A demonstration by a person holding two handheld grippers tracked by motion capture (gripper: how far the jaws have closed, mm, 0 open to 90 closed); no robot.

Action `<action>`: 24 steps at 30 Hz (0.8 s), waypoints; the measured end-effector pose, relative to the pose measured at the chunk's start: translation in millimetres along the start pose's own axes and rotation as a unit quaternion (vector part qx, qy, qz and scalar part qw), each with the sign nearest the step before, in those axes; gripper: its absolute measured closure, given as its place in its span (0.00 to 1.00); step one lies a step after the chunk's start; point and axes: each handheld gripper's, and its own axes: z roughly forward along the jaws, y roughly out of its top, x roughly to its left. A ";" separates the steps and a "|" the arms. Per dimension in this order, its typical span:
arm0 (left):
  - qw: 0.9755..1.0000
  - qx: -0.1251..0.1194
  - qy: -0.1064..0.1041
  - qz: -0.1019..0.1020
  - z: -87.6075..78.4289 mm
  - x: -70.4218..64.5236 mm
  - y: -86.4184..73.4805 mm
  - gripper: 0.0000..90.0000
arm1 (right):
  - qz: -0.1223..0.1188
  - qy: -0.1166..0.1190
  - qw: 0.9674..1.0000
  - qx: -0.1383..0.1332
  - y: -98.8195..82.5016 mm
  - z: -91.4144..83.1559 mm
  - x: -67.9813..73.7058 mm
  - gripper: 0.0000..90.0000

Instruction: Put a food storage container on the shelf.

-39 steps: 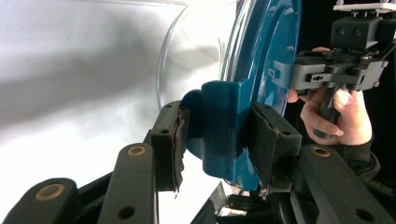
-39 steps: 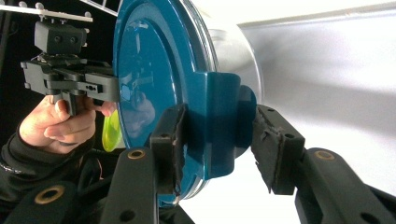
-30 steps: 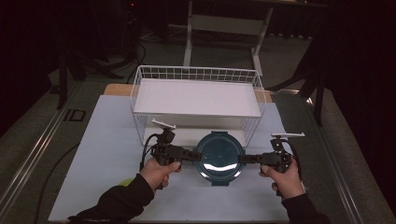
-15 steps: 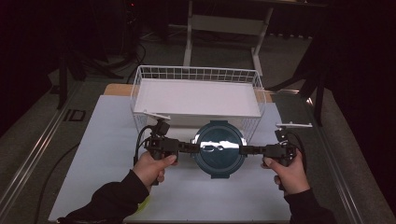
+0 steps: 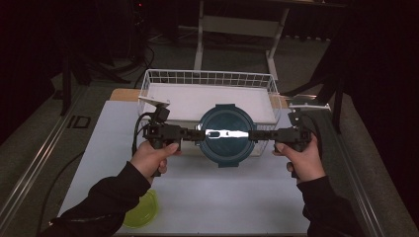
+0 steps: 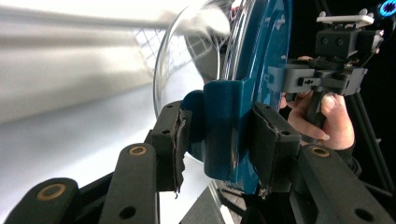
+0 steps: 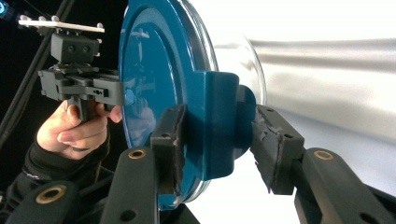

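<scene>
A round glass container (image 5: 227, 133) with a dark teal lid hangs level in the air just in front of the wire basket (image 5: 207, 74). My left gripper (image 5: 197, 134) is shut on its left clip tab and my right gripper (image 5: 257, 134) on its right clip tab. In the left gripper view the black pads (image 6: 175, 140) press both sides of the teal tab (image 6: 224, 130), with the glass bowl (image 6: 187, 60) curving behind. The right gripper view has its pads (image 7: 170, 140) clamped on the opposite tab (image 7: 210, 126), with the lid (image 7: 154, 70) edge-on.
The white wire basket sits at the back of the white table mat (image 5: 222, 197), directly behind the container. A yellow-green bowl (image 5: 143, 210) lies at the near left, partly under the left sleeve. Dark floor and stand legs lie beyond the table.
Both hands have risen together, lifting the container off the mat and carrying it a little farther back toward the basket's front wall.
</scene>
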 end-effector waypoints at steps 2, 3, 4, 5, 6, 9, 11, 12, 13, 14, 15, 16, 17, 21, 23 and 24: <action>1.000 -0.005 0.001 0.000 -3.3 0.1 6.2 0.63 | -0.002 -0.001 1.000 -0.001 7.3 2.1 2.7 0.62; 1.000 -0.008 0.004 0.003 -4.8 -0.3 9.3 0.63 | -0.001 0.000 1.000 -0.001 10.9 3.3 3.5 0.62; 1.000 -0.009 0.004 0.002 -6.2 -0.1 12.7 0.63 | -0.003 -0.002 1.000 -0.001 14.4 4.5 4.6 0.62; 1.000 -0.012 0.004 0.003 -7.6 0.2 15.5 0.63 | -0.003 -0.001 1.000 -0.002 17.9 5.4 5.4 0.62; 1.000 -0.014 0.005 0.004 -8.6 0.1 18.4 0.63 | -0.004 -0.002 1.000 -0.003 21.3 6.3 6.5 0.62; 1.000 -0.022 0.004 0.004 -11.6 1.6 28.7 0.63 | -0.007 -0.007 1.000 -0.004 31.9 8.3 10.0 0.62; 1.000 -0.027 0.005 0.006 -13.0 2.2 33.6 0.63 | -0.007 -0.010 1.000 -0.006 40.3 10.5 11.6 0.62; 1.000 -0.028 0.004 0.005 -14.0 3.6 37.5 0.63 | -0.007 -0.010 1.000 -0.006 42.8 11.2 11.9 0.62; 0.999 -0.031 0.005 0.005 -14.5 4.0 40.0 0.63 | -0.007 -0.010 1.000 -0.008 46.7 12.3 12.5 0.62; 0.999 -0.033 0.005 0.006 -14.8 4.9 42.8 0.63 | -0.007 -0.011 1.000 -0.008 49.6 13.4 12.6 0.62; 0.999 -0.032 0.005 0.005 -15.0 6.0 45.1 0.63 | -0.007 -0.012 1.000 -0.010 52.2 14.4 12.5 0.62; 0.999 -0.032 0.004 0.005 -14.6 7.6 48.5 0.63 | -0.006 -0.013 1.000 -0.011 54.0 15.2 12.0 0.62; 1.000 -0.029 0.004 0.005 -14.3 9.0 51.0 0.63 | -0.005 -0.014 1.000 -0.012 56.9 16.5 11.4 0.62; 0.999 -0.041 0.007 0.002 -12.9 13.9 58.3 0.63 | 0.002 -0.016 1.000 -0.014 64.6 21.5 7.2 0.62; 0.999 -0.041 0.006 -0.001 -11.7 17.5 61.8 0.63 | 0.006 -0.019 1.000 -0.015 68.4 23.7 5.8 0.62; 0.999 -0.043 0.007 -0.003 -10.9 19.3 63.1 0.63 | 0.007 -0.020 1.000 -0.016 69.6 24.5 5.1 0.62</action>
